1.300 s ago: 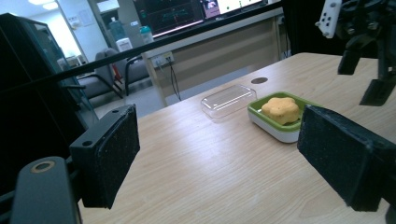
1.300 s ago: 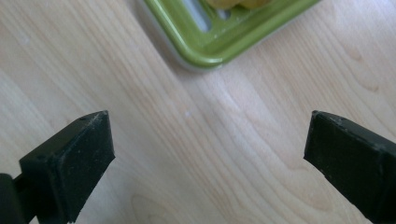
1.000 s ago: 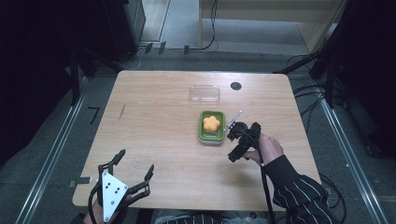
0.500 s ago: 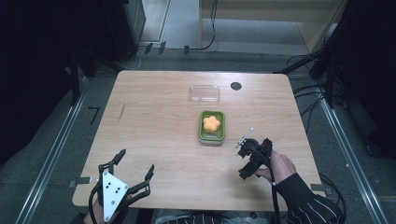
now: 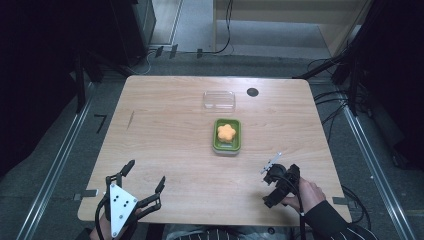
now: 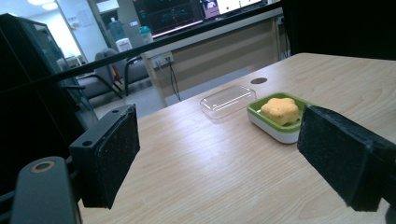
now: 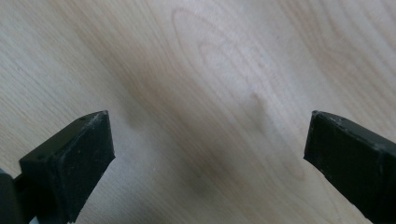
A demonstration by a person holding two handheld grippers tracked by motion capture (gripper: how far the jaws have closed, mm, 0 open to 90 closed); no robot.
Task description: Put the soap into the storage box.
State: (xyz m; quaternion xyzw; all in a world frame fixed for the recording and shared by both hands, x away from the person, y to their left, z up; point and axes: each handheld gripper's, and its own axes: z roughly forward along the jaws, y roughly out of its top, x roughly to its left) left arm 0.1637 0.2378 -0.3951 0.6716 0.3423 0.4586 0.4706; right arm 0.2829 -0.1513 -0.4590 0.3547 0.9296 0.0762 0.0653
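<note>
No writing can be read anywhere here. The monitors (image 6: 187, 11) behind the worktop (image 6: 224, 154) glow with coloured lines and panels, but they are too small and blurred to make out a word or figure. A paper notice on the far wall (image 6: 84, 18) is just as illegible. The green dish (image 5: 227, 136), the clear lid (image 5: 219, 99) and the grey plate (image 5: 120, 210) on the left tool carry no label, brand or number that shows.
</note>
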